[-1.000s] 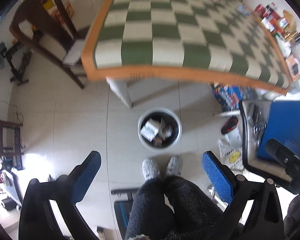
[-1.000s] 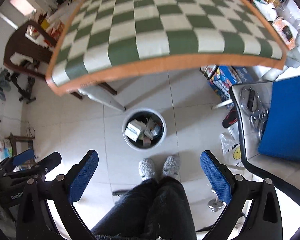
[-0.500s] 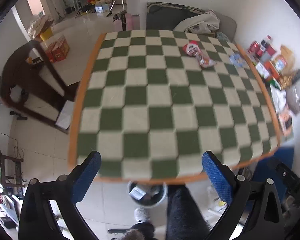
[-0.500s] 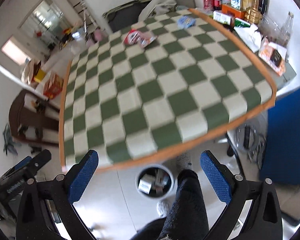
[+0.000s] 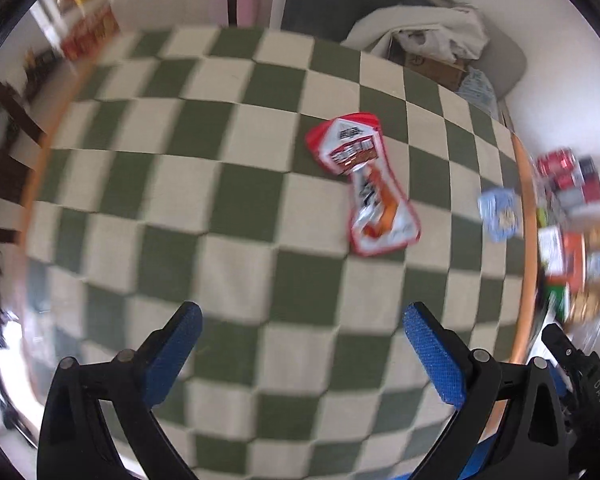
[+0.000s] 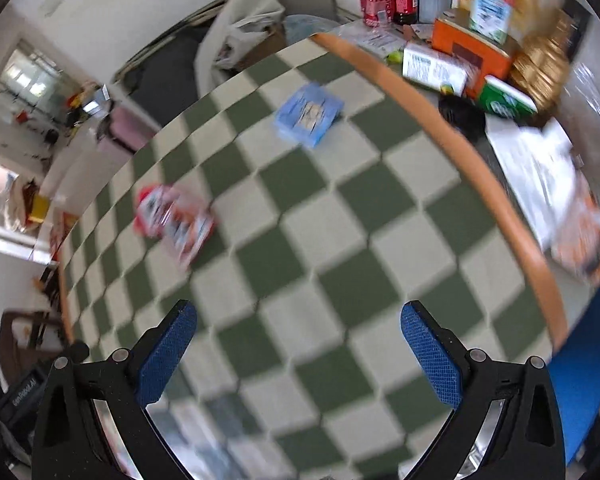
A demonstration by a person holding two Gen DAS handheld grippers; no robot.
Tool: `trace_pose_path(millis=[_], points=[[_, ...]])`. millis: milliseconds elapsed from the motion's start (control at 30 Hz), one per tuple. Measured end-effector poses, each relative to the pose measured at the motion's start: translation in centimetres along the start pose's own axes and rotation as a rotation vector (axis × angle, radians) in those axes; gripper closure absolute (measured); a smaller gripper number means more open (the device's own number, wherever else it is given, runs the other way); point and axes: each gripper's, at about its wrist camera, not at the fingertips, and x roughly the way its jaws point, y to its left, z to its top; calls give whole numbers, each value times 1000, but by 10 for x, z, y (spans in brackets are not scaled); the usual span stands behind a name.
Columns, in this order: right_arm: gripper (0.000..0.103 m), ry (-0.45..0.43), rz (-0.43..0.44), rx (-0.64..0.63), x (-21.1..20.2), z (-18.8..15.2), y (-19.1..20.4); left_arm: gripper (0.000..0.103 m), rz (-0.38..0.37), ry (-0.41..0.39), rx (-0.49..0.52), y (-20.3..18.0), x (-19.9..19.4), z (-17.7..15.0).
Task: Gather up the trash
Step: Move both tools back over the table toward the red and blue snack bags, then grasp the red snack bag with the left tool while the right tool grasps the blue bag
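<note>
A red and white snack wrapper [image 5: 364,184] lies flat on the green and white checked tablecloth [image 5: 236,208], far ahead of my open left gripper [image 5: 302,320]. A small light-blue packet [image 5: 500,214] rests near the cloth's right edge. In the right wrist view the same wrapper [image 6: 174,220] lies to the left and the blue packet [image 6: 309,114] ahead, both well beyond my open right gripper [image 6: 298,320]. Nothing is between either pair of fingers. The bin is out of sight.
Cans, bottles and boxes [image 6: 456,40] crowd the strip beyond the orange border [image 6: 480,168] at the right. A grey chair with piled cloth [image 5: 432,36] stands behind the table. A blue chair seat [image 6: 580,392] is at the lower right.
Both grippers have risen from above the floor bin to over the tabletop and moved forward. The bin and the person's legs have dropped out of view; the wrapper and blue packet look closer.
</note>
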Motion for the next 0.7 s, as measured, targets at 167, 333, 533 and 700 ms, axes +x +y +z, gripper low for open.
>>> trace_pose_path(millis=[167,333,533,700], points=[[0,19,-38,54,57,88,-8,1,-51,93,-87,-28,66,57],[0,45,-55,82,108,140,-11,15,-45,173,-112,-47,119,88],[0,88,-46,126,157,177,-16,27,84,55,110,-79,122,94],[0,91,-33,162,183,196,-14,27,92,50,193,-91,122,97]])
